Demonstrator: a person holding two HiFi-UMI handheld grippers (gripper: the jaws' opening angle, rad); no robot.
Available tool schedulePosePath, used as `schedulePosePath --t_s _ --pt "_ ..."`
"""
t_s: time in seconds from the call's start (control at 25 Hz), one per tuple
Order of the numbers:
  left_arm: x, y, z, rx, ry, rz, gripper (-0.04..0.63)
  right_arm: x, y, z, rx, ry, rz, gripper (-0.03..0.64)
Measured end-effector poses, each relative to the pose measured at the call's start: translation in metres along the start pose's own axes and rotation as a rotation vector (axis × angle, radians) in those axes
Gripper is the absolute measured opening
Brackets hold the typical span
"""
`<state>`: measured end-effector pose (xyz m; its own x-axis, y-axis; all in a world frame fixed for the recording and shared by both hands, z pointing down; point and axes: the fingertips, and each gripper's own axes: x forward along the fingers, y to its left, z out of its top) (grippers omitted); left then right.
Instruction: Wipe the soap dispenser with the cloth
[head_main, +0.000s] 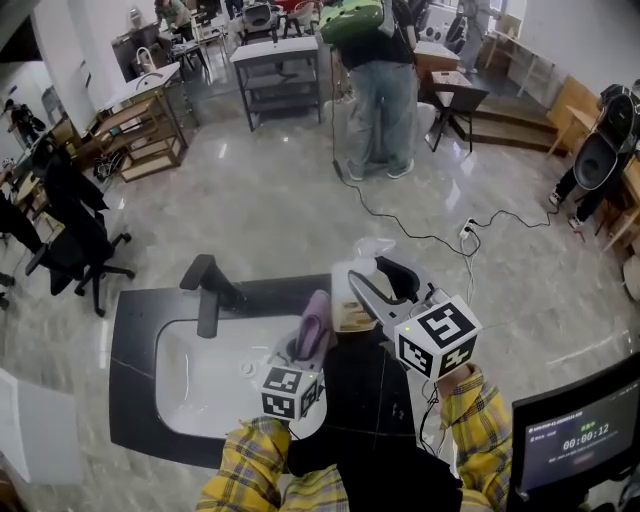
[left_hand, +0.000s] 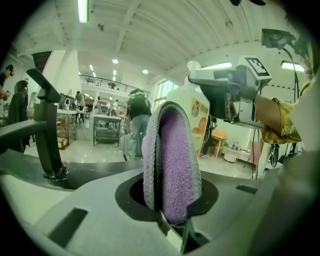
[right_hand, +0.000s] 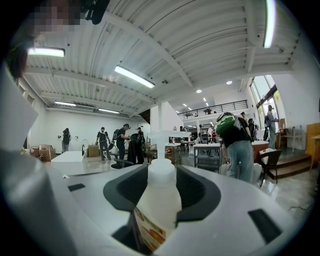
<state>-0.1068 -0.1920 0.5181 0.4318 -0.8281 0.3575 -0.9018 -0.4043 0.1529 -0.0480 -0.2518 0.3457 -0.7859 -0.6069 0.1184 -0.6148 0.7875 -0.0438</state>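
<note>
Our right gripper (head_main: 381, 290) clamped the upright white plastic soap dispenser (head_main: 346, 286); just left, our left gripper (head_main: 303, 352) pinched the folded purple cloth (head_main: 316, 318).

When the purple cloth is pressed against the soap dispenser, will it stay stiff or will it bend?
Probably it bends: the cloth looks soft and fluffy, folded double between the jaws of the left gripper. Its folded edge is rounded, not creased, so it is likely floppy and light. The fleecy surface should grip the soap dispenser rather than slide.
</note>
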Motion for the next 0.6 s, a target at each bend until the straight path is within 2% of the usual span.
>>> schedulePosePath --t_s 0.4,0.6 --pt "-0.043 -0.036 0.069 0.117 -0.226 -0.008 0.072 -0.018 -0.004 0.013 0.013 -0.03 -0.028 0.167" --pt "-0.06 -0.058 0.09 0.253 -0.338 0.012 0.072 -0.032 -0.007 0.014 0.031 -0.045 -0.054 0.163"
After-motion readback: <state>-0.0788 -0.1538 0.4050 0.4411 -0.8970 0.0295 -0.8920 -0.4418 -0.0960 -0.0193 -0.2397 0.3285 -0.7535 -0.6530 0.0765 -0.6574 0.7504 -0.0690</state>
